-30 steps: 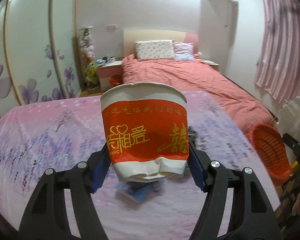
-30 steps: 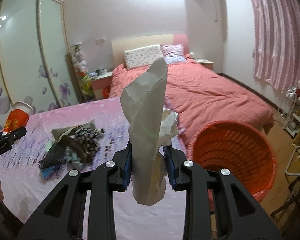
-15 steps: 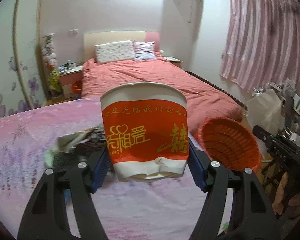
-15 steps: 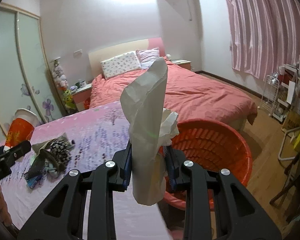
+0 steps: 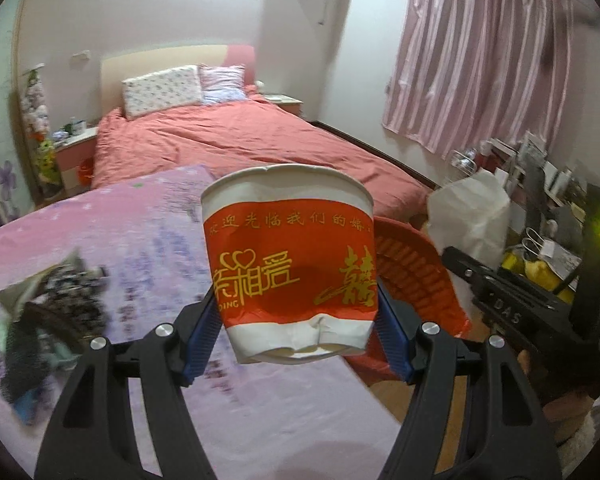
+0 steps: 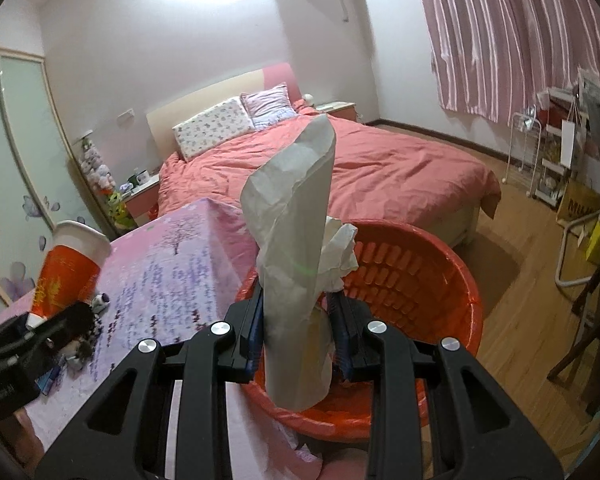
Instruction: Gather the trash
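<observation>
My left gripper (image 5: 298, 332) is shut on a dented red-and-white paper cup (image 5: 290, 264), held upright above the pink flowered table (image 5: 148, 232). The same cup (image 6: 66, 272) shows at the left of the right wrist view. My right gripper (image 6: 298, 334) is shut on a crumpled roll of pale paper (image 6: 296, 248) that stands up between its blue pads, over the near rim of the red plastic basket (image 6: 432, 280). That basket (image 5: 420, 276) sits on the floor by the table's right edge. A pile of dark wrappers and scraps (image 5: 48, 312) lies on the table at the left.
A bed with a red cover (image 6: 380, 168) fills the room behind the table. A white bag (image 5: 468, 212) and cluttered shelves (image 5: 540, 176) stand right of the basket. Chair legs and a rack (image 6: 556, 160) line the wooden floor on the right.
Both grippers swung right, away from the table's middle. The red basket has grown larger and closer in both views, and the wrapper pile has slid to the left edge. Both grips are unchanged.
</observation>
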`<state>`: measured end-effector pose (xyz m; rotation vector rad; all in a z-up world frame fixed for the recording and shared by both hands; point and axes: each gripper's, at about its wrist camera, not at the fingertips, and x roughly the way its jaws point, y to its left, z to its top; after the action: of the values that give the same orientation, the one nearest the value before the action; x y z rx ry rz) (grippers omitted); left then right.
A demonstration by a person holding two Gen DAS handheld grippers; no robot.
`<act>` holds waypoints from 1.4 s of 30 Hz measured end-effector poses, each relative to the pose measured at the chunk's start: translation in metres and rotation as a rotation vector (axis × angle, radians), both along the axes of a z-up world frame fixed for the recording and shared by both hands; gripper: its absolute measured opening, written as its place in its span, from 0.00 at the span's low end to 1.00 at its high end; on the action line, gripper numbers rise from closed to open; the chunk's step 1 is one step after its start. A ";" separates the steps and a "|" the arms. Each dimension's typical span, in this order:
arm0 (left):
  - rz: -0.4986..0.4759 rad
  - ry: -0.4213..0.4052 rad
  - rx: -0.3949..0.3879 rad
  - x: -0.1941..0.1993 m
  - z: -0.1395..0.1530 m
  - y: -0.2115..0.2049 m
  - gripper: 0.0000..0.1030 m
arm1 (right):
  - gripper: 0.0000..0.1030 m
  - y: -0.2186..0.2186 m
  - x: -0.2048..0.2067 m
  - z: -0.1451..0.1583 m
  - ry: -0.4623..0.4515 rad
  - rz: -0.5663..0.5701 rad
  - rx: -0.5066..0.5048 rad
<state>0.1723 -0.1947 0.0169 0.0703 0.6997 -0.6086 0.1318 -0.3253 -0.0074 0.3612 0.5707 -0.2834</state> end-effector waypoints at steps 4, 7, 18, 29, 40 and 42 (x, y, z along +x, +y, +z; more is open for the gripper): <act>-0.055 0.022 0.015 0.008 -0.015 -0.039 0.66 | 0.29 -0.016 0.002 -0.007 0.007 -0.017 0.019; -0.083 0.039 0.031 0.012 -0.026 -0.064 0.66 | 0.29 -0.029 0.005 -0.013 0.016 -0.034 0.041; -0.098 0.102 0.107 0.037 -0.069 -0.104 0.78 | 0.47 -0.052 0.017 -0.029 0.052 -0.041 0.118; 0.002 0.107 0.128 0.038 -0.070 -0.048 0.82 | 0.64 -0.036 0.006 -0.025 0.067 -0.051 0.091; 0.192 0.084 0.148 0.023 -0.062 0.070 0.82 | 0.65 0.022 0.019 -0.022 0.111 0.071 0.043; 0.245 0.077 0.149 0.021 -0.060 0.099 0.82 | 0.65 0.040 0.022 -0.023 0.122 0.107 0.026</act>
<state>0.1933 -0.0952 -0.0429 0.0986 0.8136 -0.3253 0.1541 -0.2855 -0.0304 0.3392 0.7118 -0.1960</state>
